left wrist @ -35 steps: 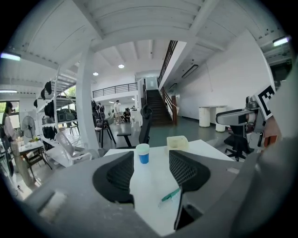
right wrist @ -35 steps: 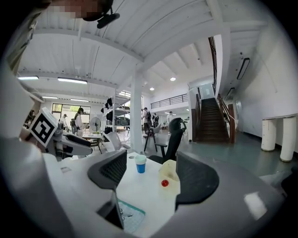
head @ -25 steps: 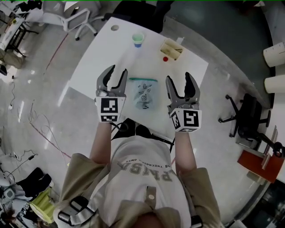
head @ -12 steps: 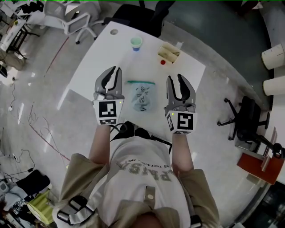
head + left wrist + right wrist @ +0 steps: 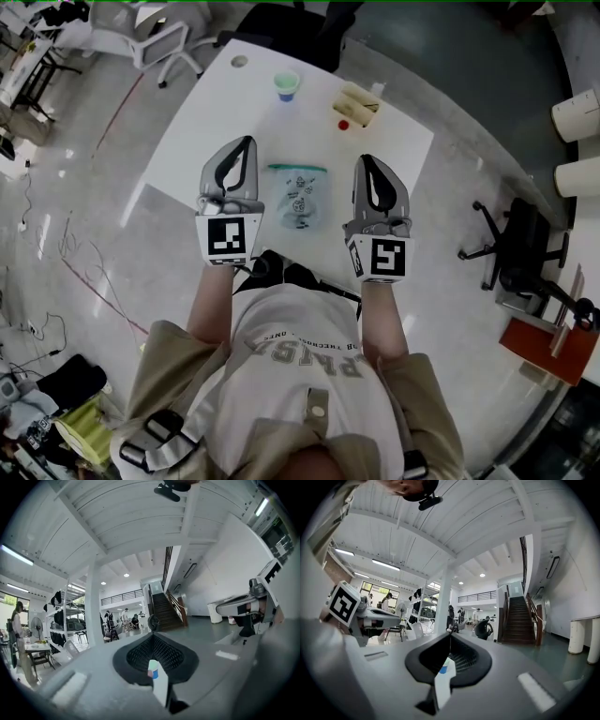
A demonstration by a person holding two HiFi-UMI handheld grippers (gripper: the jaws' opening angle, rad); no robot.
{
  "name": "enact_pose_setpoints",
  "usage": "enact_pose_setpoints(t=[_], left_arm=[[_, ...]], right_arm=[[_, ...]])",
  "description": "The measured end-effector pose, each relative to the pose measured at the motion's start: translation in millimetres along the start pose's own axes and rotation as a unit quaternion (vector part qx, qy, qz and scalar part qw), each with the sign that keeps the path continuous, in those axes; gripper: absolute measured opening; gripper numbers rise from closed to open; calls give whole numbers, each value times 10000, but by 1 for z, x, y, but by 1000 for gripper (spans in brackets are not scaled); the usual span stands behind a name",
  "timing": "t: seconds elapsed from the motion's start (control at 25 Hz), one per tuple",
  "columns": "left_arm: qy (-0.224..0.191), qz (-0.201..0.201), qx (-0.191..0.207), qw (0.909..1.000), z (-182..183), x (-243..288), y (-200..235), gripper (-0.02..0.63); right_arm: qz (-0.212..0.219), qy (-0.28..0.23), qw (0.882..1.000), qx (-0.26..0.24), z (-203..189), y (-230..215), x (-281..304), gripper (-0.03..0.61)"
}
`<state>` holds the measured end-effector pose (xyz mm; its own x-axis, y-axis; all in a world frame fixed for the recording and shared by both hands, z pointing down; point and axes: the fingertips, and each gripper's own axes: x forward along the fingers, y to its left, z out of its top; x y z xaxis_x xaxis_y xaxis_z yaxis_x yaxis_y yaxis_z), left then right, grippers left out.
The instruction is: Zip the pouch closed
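Observation:
A clear pouch (image 5: pixel 298 199) with a green zipper strip (image 5: pixel 298 169) along its far edge lies flat on the white table (image 5: pixel 206 122). It holds small printed items. My left gripper (image 5: pixel 247 143) hovers to its left and my right gripper (image 5: pixel 367 161) to its right, both pointing away from me and apart from the pouch. The jaws of both have just been closing and now meet with nothing between them. In the left gripper view the left gripper (image 5: pixel 152 633) shows joined tips, and so does the right gripper (image 5: pixel 450 633) in its own view. Neither gripper view shows the pouch.
A green and blue cup (image 5: pixel 287 84) stands at the table's far side, with a tan box (image 5: pixel 360 103) and a small red piece (image 5: pixel 343 124) to its right. A dark chair (image 5: pixel 281 28) sits beyond the table, and another black chair (image 5: pixel 520 248) to the right.
Both grippers' jaws went from wide open to shut, with nothing taken hold of. The left gripper rose a little; the pouch stayed where it was.

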<state>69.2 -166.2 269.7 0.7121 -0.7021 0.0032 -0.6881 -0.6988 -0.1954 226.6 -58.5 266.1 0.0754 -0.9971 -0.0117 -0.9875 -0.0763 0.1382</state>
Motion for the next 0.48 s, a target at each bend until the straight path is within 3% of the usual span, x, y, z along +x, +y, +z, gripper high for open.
enact_pose_setpoints(t=[0.48], left_arm=[[-515, -47, -455, 9976, 28, -8, 7, 14]], right_arm=[[-165, -324, 9992, -144, 20, 3, -3, 0]])
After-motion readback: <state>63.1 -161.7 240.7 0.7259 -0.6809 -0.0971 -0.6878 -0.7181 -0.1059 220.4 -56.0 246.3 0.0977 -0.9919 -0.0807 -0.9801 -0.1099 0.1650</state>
